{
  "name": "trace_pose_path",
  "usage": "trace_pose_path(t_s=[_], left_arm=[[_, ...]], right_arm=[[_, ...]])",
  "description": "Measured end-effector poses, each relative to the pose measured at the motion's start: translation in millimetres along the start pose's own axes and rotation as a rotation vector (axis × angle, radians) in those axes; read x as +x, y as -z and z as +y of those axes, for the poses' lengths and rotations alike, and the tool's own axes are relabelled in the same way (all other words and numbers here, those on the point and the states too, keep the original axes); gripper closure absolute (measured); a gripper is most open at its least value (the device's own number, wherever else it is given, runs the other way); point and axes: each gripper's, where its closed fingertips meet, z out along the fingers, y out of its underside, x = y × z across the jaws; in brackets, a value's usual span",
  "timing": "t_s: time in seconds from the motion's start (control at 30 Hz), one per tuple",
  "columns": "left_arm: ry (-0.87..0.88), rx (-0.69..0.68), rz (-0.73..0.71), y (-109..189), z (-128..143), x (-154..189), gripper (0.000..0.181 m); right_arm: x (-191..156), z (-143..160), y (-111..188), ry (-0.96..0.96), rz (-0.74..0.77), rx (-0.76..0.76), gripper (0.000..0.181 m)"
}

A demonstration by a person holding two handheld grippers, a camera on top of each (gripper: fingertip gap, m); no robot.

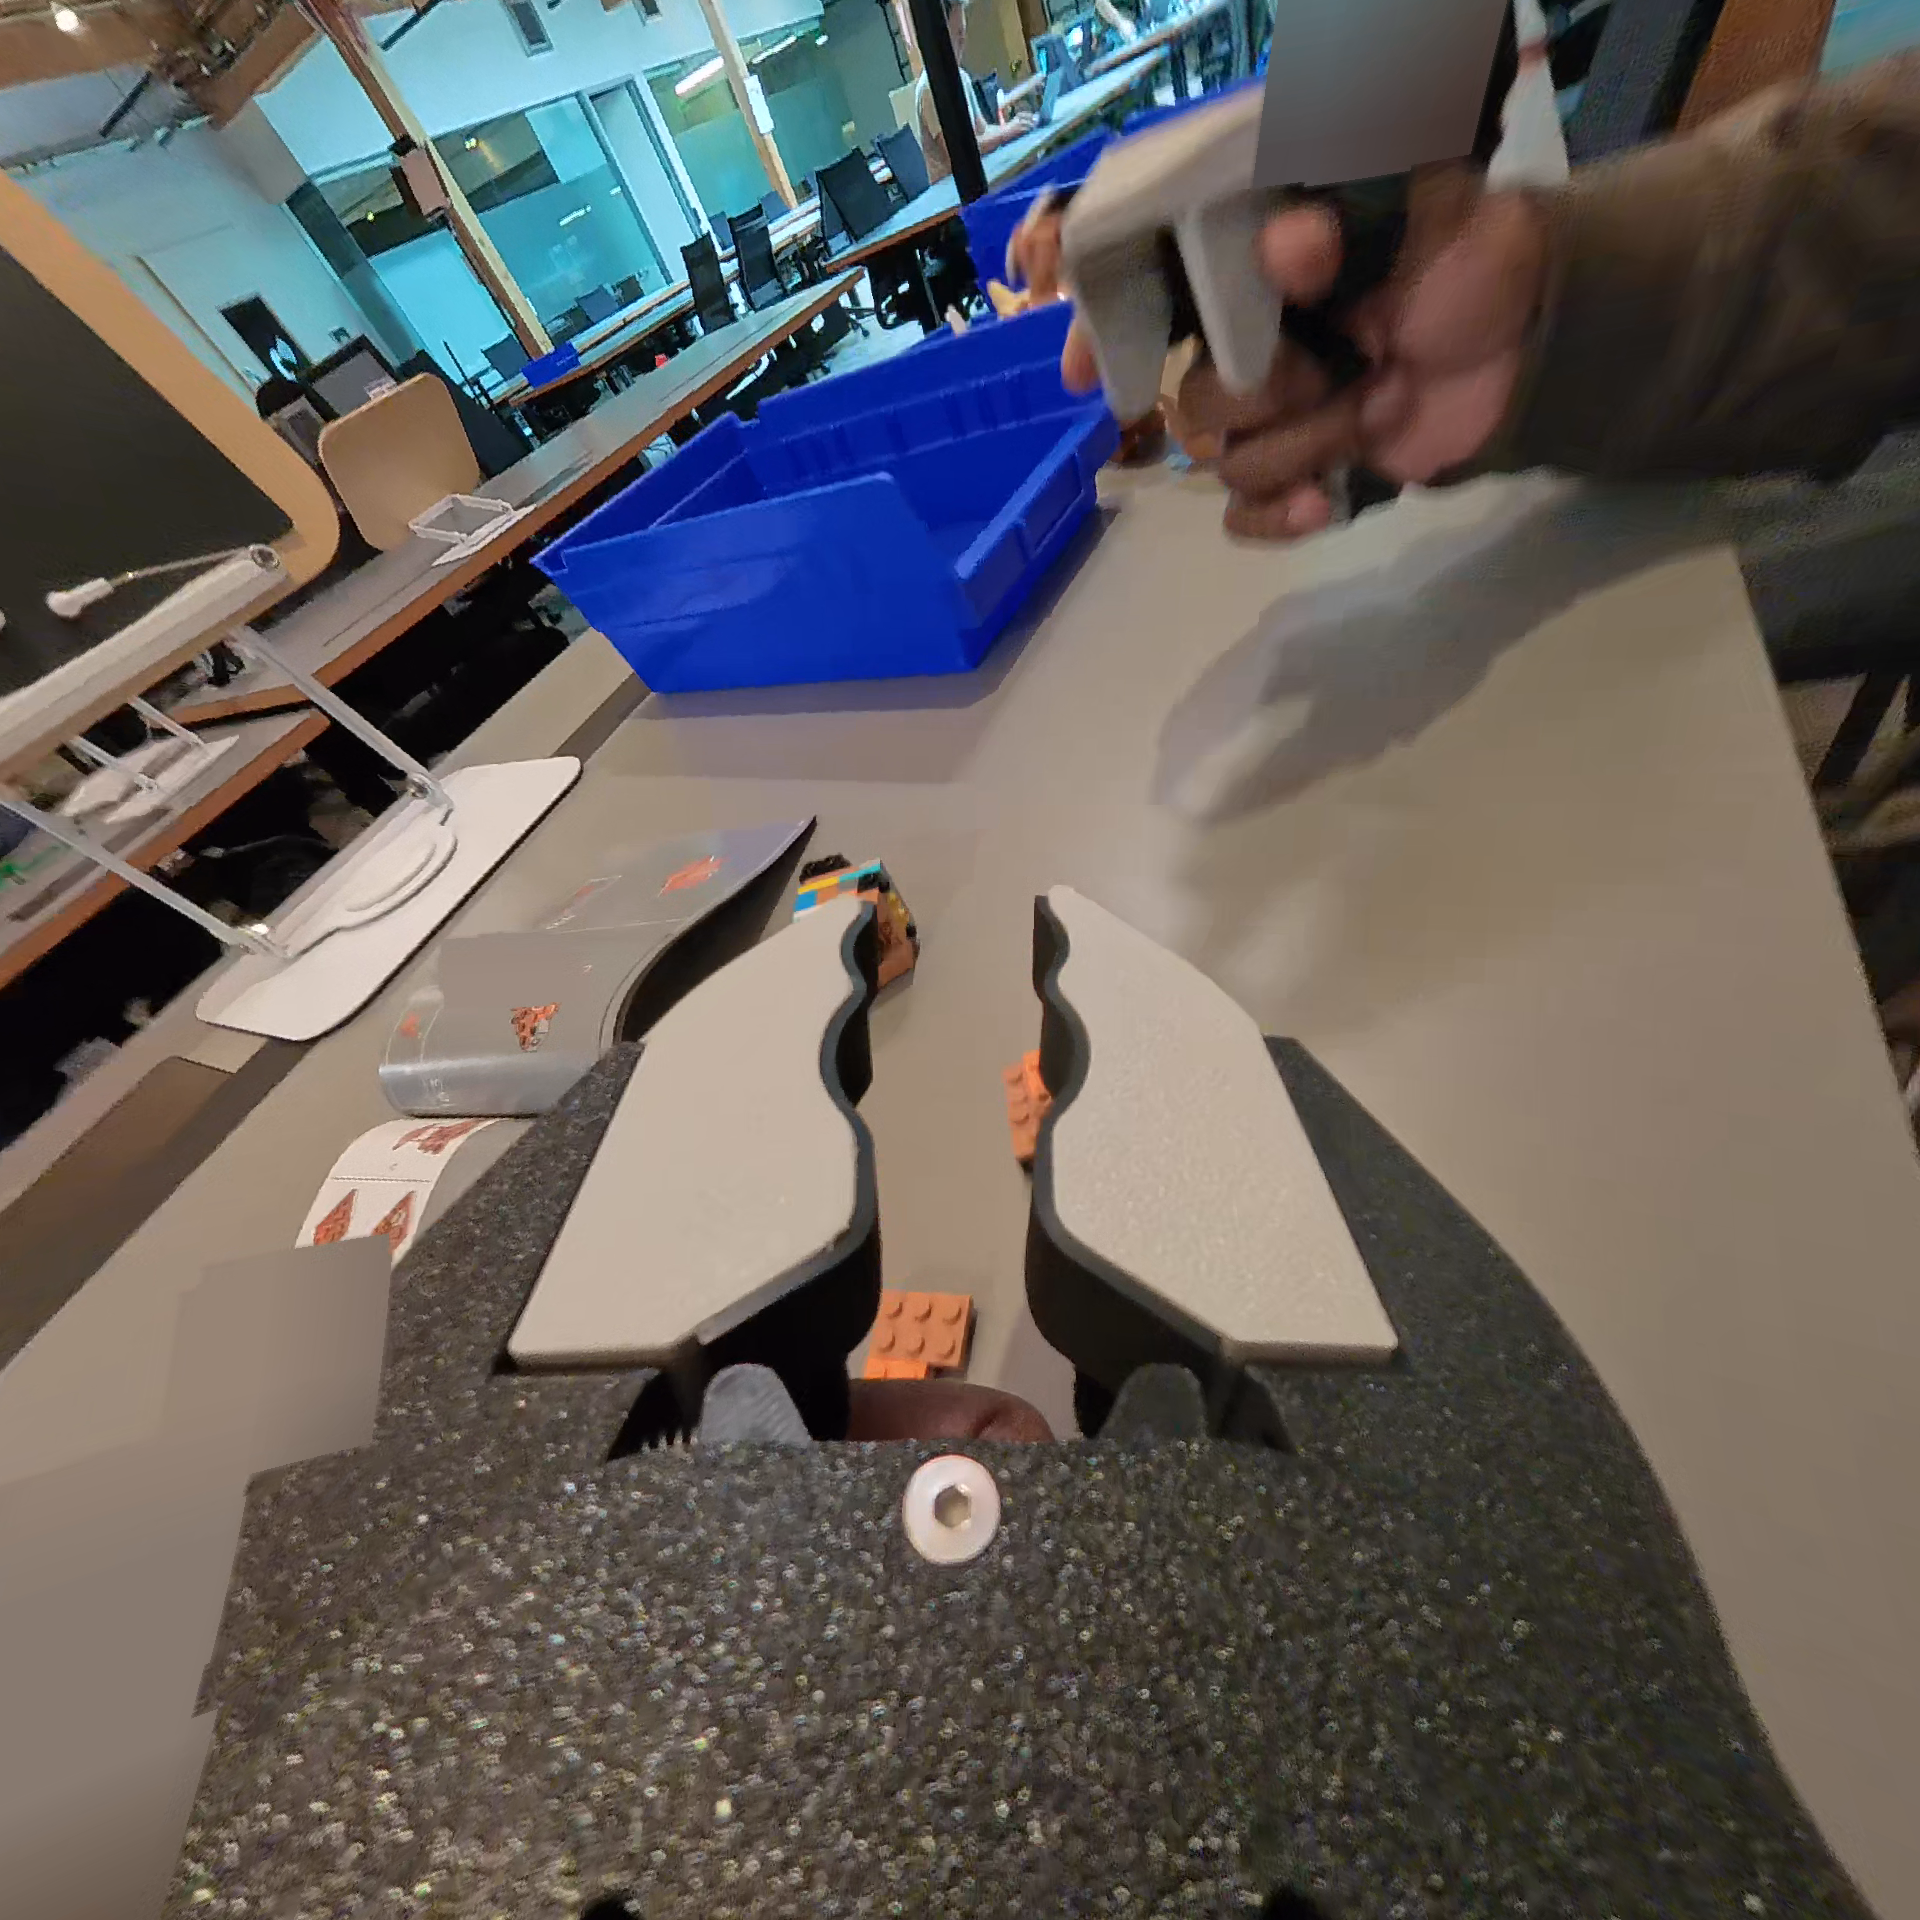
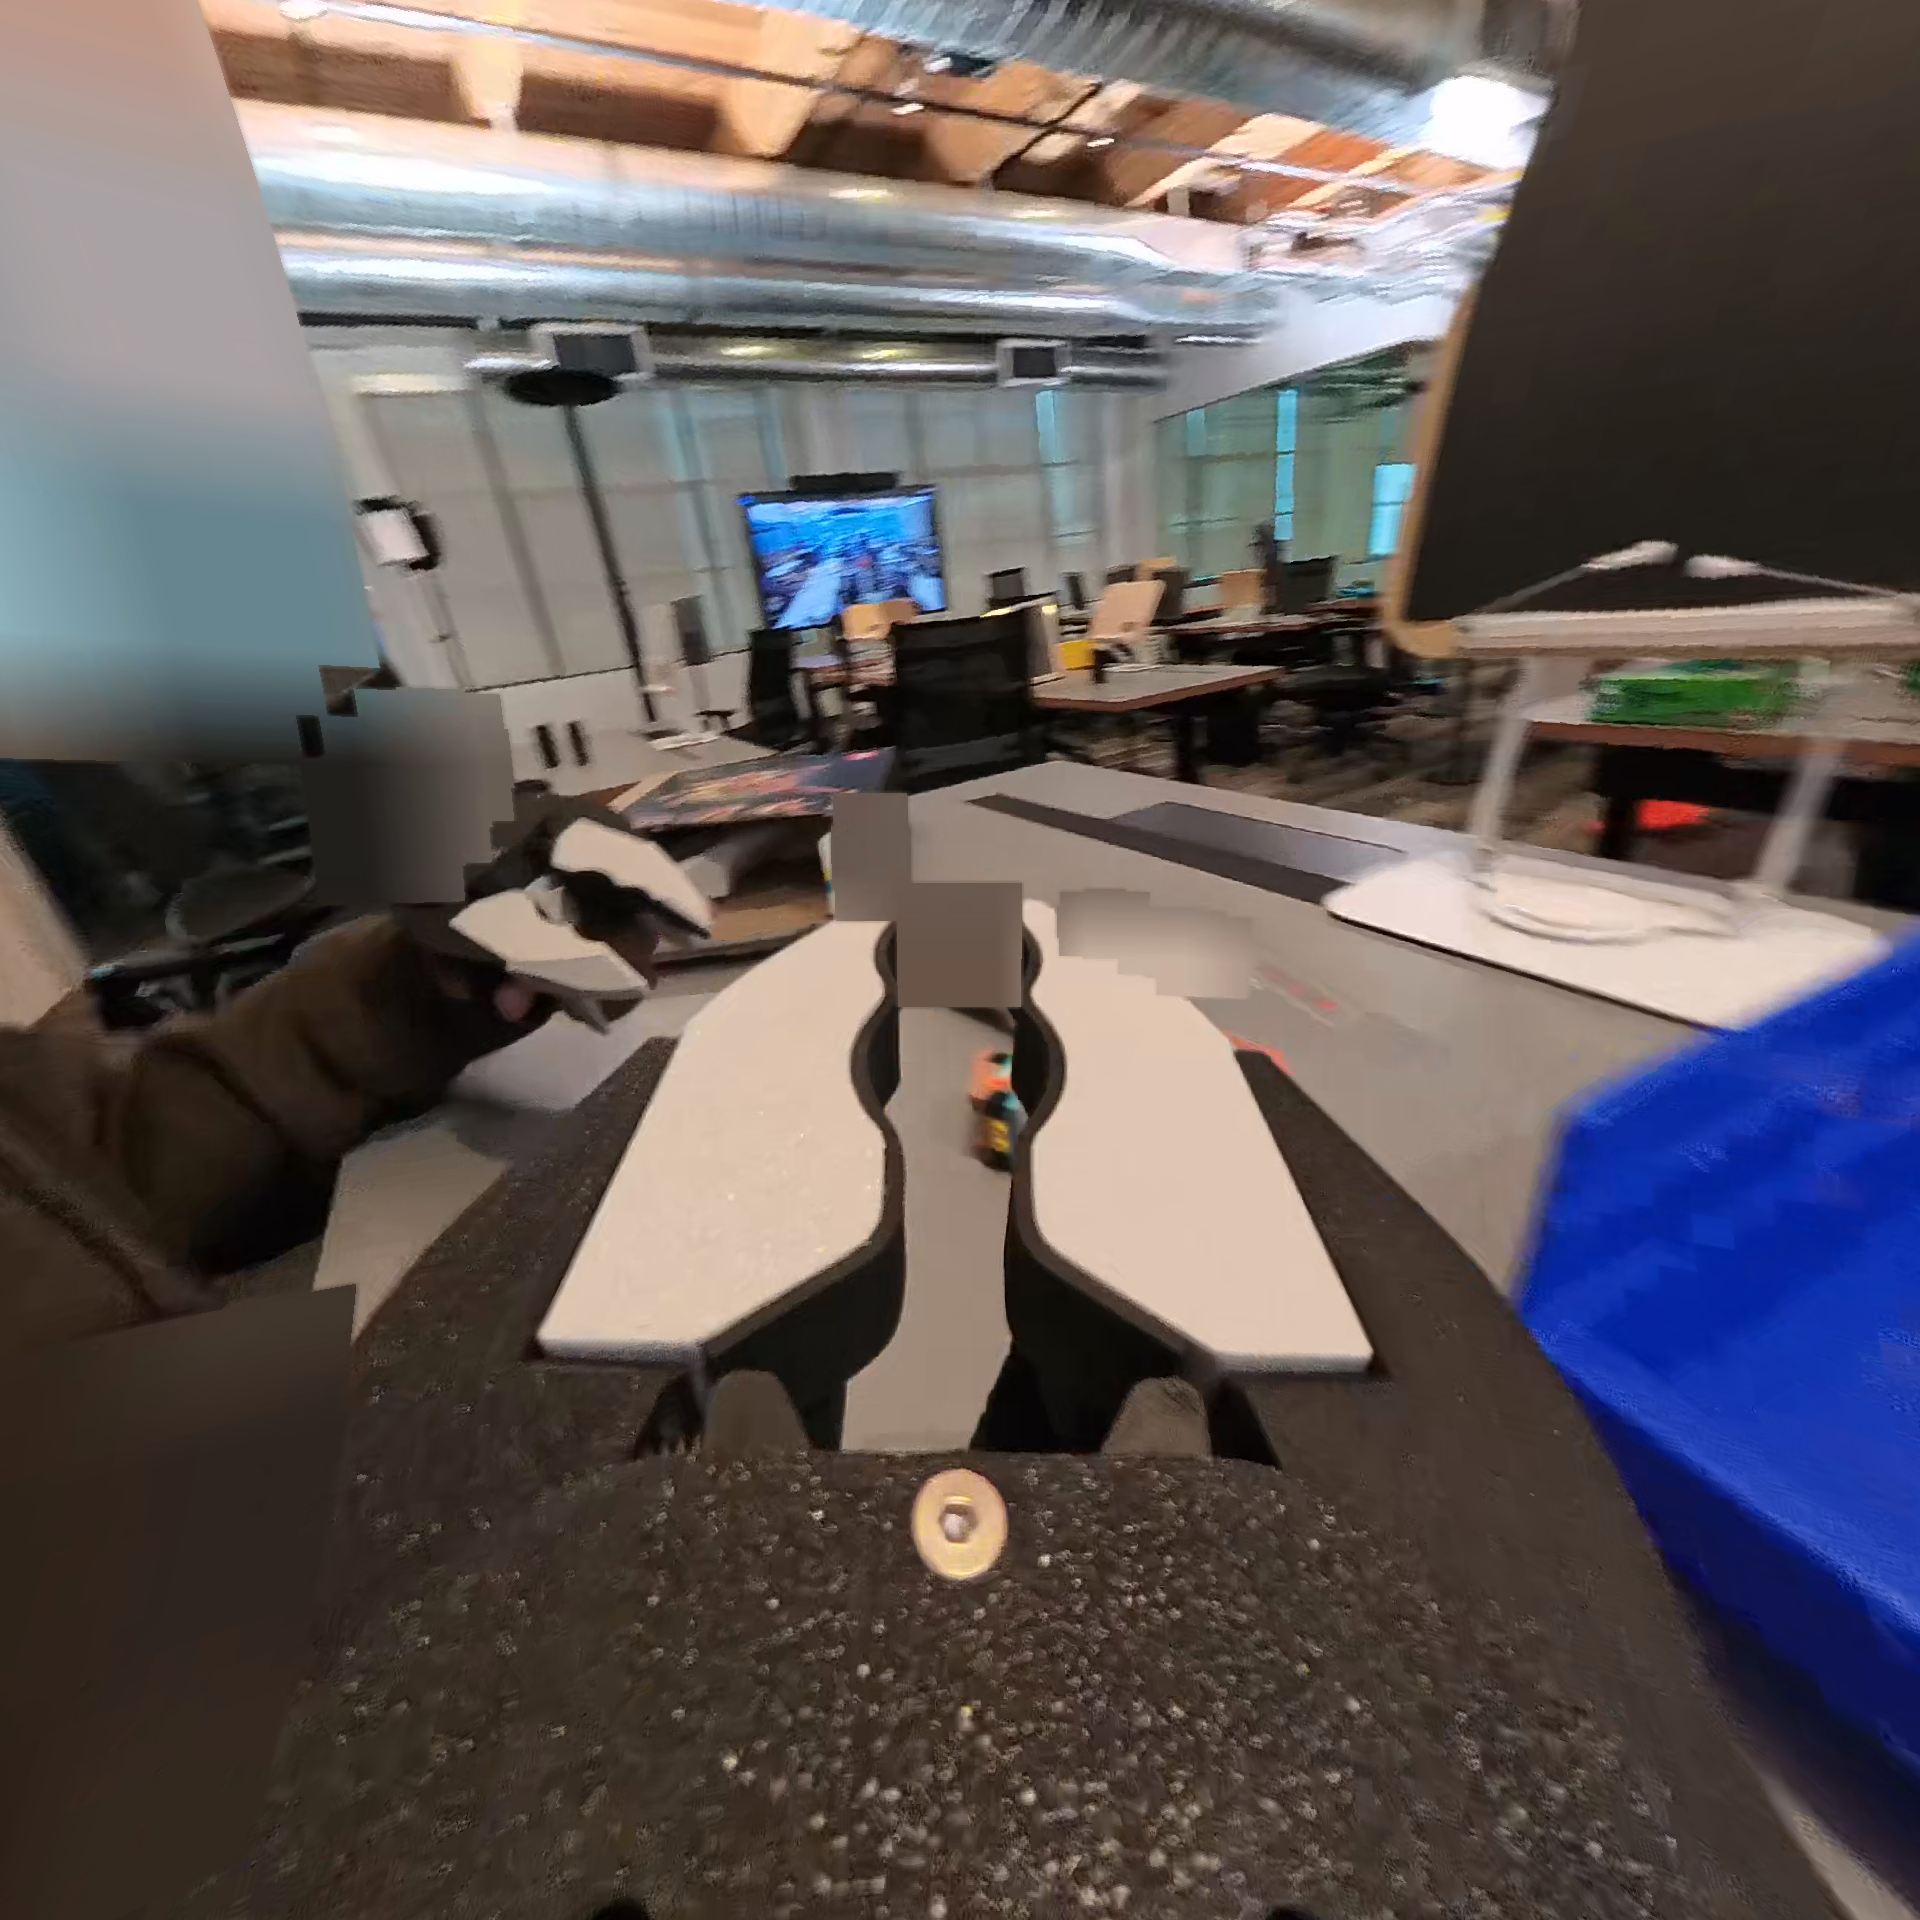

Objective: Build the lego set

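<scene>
My left gripper (image 1: 951,925) is open and empty, low over the grey table (image 1: 1351,1039). A small orange, blue and black lego build (image 1: 868,904) lies just past its left fingertip. An orange brick (image 1: 1023,1101) lies by the right finger, and an orange plate (image 1: 920,1335) lies between the fingers near their base. My right gripper (image 2: 956,935) is open and empty, held above the table; the same build (image 2: 992,1107) shows between its fingers. The right gripper (image 1: 1184,384) shows blurred at the top right of the left wrist view, and the left gripper (image 2: 665,951) shows at the left of the right wrist view.
A blue bin (image 1: 831,561) stands at the back of the table and close on the right in the right wrist view (image 2: 1714,1299). An open instruction booklet (image 1: 623,935), a sticker sheet (image 1: 364,1195) and a white lamp base (image 1: 395,894) lie to the left. About 20 cm separates my left fingertips from my right.
</scene>
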Motion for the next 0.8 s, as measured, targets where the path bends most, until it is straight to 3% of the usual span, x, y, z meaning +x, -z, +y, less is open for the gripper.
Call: trace_pose_path(t_s=[0.13,0.23,0.47,0.57,0.67,0.8], left_arm=[[0.256,0.065,0.065,1,-22,-10,0.154],[0.514,0.123,0.174,2,-35,-15,0.154],[0.832,0.237,0.437,-10,-55,-1,0.153],[0.906,0.301,0.48,-12,-57,-5,0.153],[0.778,0.346,0.415,-10,-55,-14,0.152],[0.322,0.357,0.219,-4,-60,-15,0.151]], right_arm=[[-29,23,-57,0.164,-0.143,-0.047,0.165],[-49,29,-83,0.214,-0.245,-0.04,0.165],[-84,29,-112,0.104,-0.465,0.055,0.165],[-94,32,-114,0.043,-0.542,0.055,0.165],[-98,32,-113,-0.129,-0.623,0.033,0.165],[-87,32,-118,-0.458,-0.658,0.035,0.165]])
